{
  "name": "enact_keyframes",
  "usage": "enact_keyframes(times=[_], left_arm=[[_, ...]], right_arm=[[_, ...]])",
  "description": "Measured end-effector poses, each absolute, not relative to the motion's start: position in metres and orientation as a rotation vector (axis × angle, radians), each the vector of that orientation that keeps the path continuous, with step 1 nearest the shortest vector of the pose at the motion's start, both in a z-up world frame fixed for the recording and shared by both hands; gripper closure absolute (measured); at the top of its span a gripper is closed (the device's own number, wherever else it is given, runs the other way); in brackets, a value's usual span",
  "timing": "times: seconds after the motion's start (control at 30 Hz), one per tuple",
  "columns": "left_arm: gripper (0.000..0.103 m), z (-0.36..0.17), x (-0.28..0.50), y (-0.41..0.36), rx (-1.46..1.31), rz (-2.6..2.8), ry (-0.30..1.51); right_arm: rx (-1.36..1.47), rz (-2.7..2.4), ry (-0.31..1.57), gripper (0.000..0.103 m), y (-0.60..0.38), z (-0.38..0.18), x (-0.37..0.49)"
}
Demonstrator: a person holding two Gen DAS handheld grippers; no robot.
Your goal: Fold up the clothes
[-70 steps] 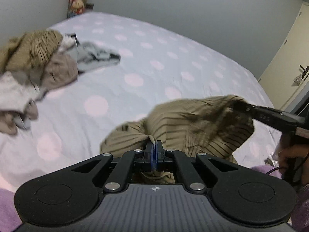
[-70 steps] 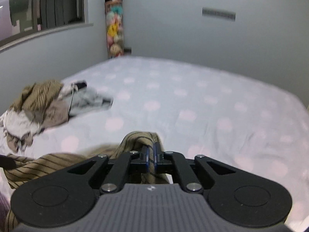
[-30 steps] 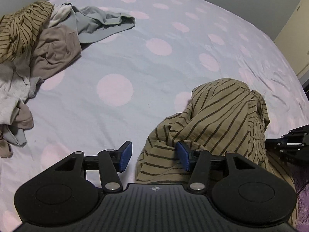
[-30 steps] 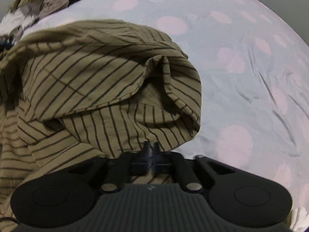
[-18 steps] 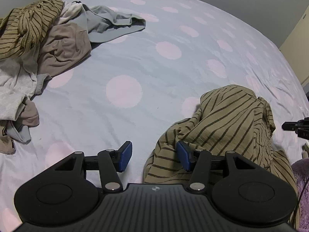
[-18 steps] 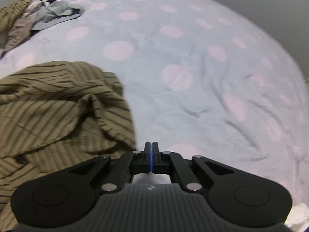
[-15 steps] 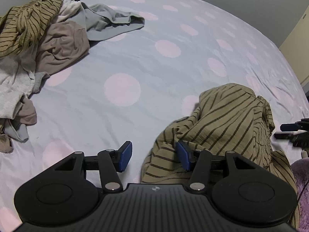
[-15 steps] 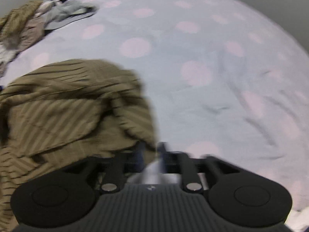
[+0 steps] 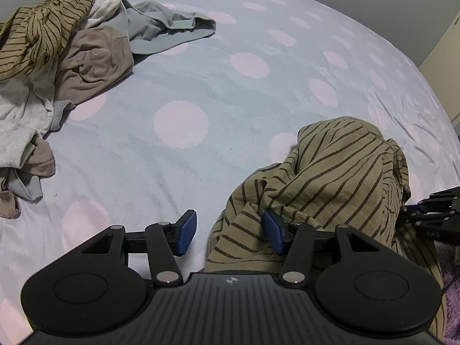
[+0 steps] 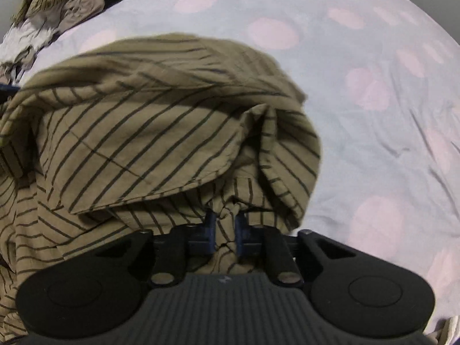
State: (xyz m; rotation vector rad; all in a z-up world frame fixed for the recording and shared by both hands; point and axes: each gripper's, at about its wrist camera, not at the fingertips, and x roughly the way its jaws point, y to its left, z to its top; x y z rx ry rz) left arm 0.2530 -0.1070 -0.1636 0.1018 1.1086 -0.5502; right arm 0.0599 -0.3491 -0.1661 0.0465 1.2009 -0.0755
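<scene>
My left tongs (image 9: pixel 230 235) stand half open, one blue pad over the bare sheet, the other against the crumpled olive-brown shirt with dark stripes (image 9: pixel 339 178), gripping nothing; my right tongs (image 10: pixel 224 231) have just been closing, and a pinch of that shirt's cloth sits between their pads; the shirt lies bunched at the near right of the pale blue bed with pink dots (image 9: pixel 201 86); a heap of mixed clothes (image 9: pixel 57 57) lies far left.
</scene>
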Motion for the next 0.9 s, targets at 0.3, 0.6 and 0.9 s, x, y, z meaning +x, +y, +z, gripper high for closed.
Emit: enact_keyframes(times=[0.3,0.6,0.9], left_arm=[[0.052,-0.157,0.256,-0.102,0.062,-0.533,1.093],[0.049,-0.153,0.255,-0.101,0.099,-0.576,1.095],[0.047,-0.147,0.248,-0.125,0.282,-0.733,1.039]], right_arm=[[-0.049,-0.364,1.085,0.093,-0.416,-0.128,0.054],[-0.085,-0.398,1.142,0.092,-0.420,-0.140,0.059],[0.024,-0.392,1.121,0.088,-0.412,-0.162,0.049]])
